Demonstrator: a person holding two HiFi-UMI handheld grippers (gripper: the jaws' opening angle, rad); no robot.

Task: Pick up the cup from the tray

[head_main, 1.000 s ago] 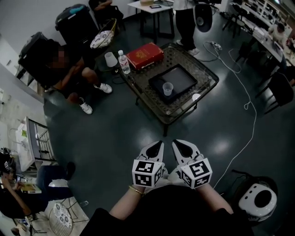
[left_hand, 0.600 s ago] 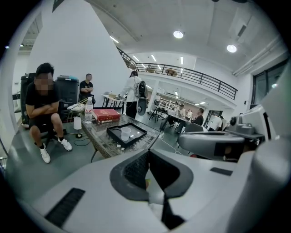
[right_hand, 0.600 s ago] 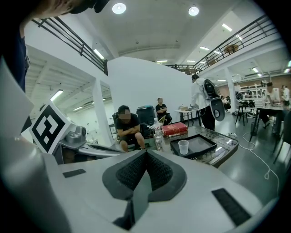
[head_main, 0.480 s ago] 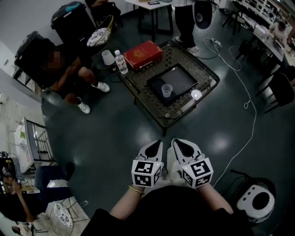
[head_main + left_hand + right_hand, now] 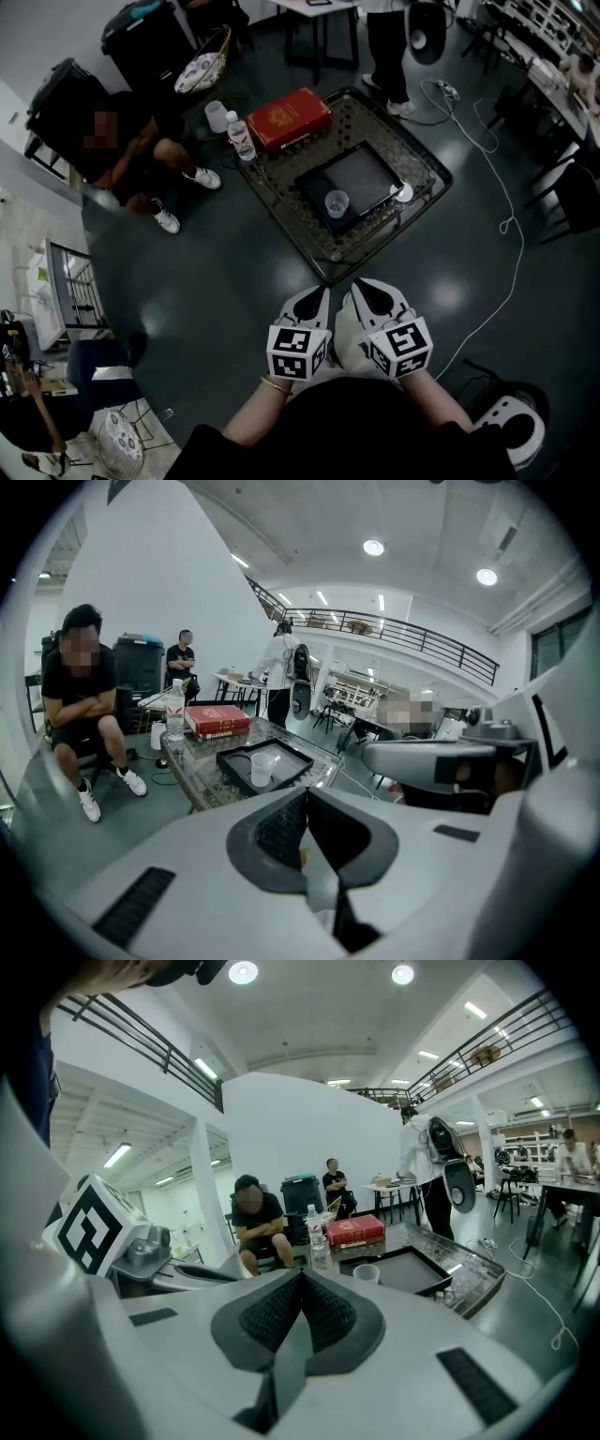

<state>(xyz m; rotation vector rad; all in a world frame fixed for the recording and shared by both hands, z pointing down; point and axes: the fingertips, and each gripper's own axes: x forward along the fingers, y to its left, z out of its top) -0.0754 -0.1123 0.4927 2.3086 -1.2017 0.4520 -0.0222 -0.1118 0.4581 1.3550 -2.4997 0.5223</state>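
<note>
A clear plastic cup (image 5: 337,202) stands upright on a black tray (image 5: 370,174) that lies on a low glass table (image 5: 417,155). The cup (image 5: 263,767) also shows in the left gripper view and, small, as the cup (image 5: 367,1273) in the right gripper view. My left gripper (image 5: 319,296) and right gripper (image 5: 361,291) are held side by side close to my body, well short of the table. Both have their jaws pressed together with nothing between them.
On the table also lie a red box (image 5: 292,117) and a water bottle (image 5: 239,138). A seated person (image 5: 131,141) is at the table's left, another stands behind it (image 5: 389,47). A white cable (image 5: 506,202) runs over the floor at right, by a round white device (image 5: 511,429).
The head view has shifted: the table and tray sit a little higher and more turned in the picture. Both grippers stay shut in the same place near my body.
</note>
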